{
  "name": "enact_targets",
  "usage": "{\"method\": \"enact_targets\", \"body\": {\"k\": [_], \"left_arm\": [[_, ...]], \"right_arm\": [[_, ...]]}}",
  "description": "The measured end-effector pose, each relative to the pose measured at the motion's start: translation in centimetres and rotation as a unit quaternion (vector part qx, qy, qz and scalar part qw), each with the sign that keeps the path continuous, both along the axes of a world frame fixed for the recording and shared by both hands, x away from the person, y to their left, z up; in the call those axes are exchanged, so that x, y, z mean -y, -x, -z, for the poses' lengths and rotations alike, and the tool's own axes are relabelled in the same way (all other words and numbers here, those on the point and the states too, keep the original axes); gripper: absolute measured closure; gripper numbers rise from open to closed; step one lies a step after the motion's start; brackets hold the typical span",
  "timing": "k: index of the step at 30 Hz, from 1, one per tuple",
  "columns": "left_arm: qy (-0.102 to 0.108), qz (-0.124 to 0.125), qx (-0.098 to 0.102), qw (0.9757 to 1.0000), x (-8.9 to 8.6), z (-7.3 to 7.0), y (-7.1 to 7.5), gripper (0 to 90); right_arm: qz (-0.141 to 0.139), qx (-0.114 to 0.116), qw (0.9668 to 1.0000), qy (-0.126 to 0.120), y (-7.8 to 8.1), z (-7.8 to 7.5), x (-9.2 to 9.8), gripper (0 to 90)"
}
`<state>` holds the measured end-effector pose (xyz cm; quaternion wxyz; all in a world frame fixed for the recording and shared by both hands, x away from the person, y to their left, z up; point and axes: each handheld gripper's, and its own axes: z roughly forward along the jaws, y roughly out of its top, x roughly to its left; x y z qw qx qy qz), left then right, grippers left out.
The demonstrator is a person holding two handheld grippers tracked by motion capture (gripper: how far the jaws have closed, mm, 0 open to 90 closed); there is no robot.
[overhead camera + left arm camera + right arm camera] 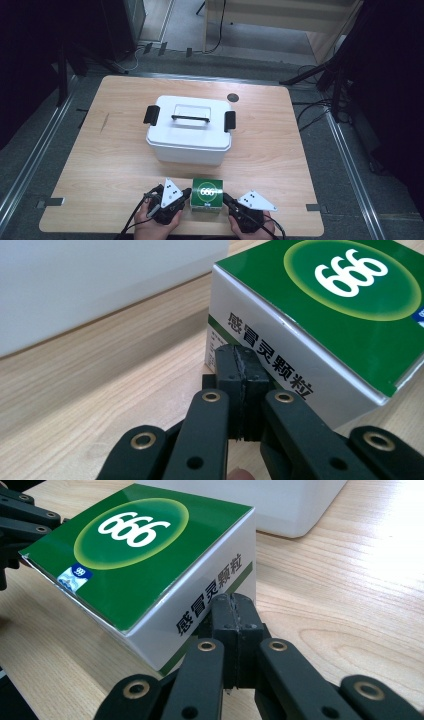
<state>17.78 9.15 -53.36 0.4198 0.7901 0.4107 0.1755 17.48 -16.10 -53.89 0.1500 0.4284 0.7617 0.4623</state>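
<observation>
A: Status? 
B: Green box sits on the tabletop near its front edge. Left gripper and right gripper, jaws pressed together and empty, flank its sides.
A: Remaining? 
B: Probably everything; white bin is latched.

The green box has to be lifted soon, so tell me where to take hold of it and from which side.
Squeeze the green box by its two white side walls, one gripper from each side. It lies flat on the table, probably too broad for one pair of jaws. The left gripper and right gripper, both shut, already point at those opposite walls, so pressing inward looks the best hold.
</observation>
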Motion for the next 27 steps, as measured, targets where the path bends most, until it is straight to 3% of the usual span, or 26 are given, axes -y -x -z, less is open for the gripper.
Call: {"method": "enact_targets", "body": {"k": [9, 11, 14, 17, 20, 23, 24, 25, 26, 27], "left_arm": [[0.045, -0.027, -0.007, 0.9986, -3.2, -0.3, -0.7, 89.7], [0.048, -0.018, -0.006, 0.9987, -2.9, -0.5, -0.4, 90.0], [0.035, 0.001, 0.002, 0.9994, -2.0, -0.7, 0.3, 90.0], [0.023, -0.004, 0.014, 0.9996, -1.8, -0.9, 0.4, 88.0], [0.009, -0.041, 0.034, 0.9985, -3.3, -0.9, 0.1, 75.7], [0.015, -0.077, 0.048, 0.9957, -5.9, -1.1, -0.4, 53.5], [0.015, -0.077, 0.048, 0.9957, -5.9, -1.1, -0.4, 47.3], [0.026, -0.097, 0.041, 0.9941, -7.7, -1.1, -0.8, 41.5], [0.026, -0.097, 0.041, 0.9941, -7.7, -1.1, -0.8, 34.7], [0.034, -0.123, 0.035, 0.9912, -9.4, -0.8, -1.2, 28.3]], "right_arm": [[0.005, 0.007, 0.9999, -0.01, -0.9, -0.2, 0.2, 90.0], [0.002, 0.005, 0.9999, -0.009, -0.9, -0.2, 0.1, 90.0], [-0.002, 0.008, 0.9999, -0.007, -0.7, -0.3, -0.3, 90.0], [0.0, 0.017, 0.9998, 0.004, -0.6, -0.4, -0.4, 90.0], [0.01, 0.035, 0.9993, 0.007, -0.7, -0.7, 0.2, 80.8], [0.017, 0.064, 0.9978, 0.007, -1.0, -1.0, 1.3, 66.9], [0.017, 0.064, 0.9978, 0.007, -1.0, -1.0, 1.3, 66.9], [0.018, 0.091, 0.9955, 0.021, -1.3, -0.9, 2.1, 57.6], [0.018, 0.091, 0.9955, 0.021, -1.3, -0.9, 2.1, 57.6], [0.029, 0.102, 0.9938, 0.032, -1.5, -1.0, 2.9, 52.1]]}}
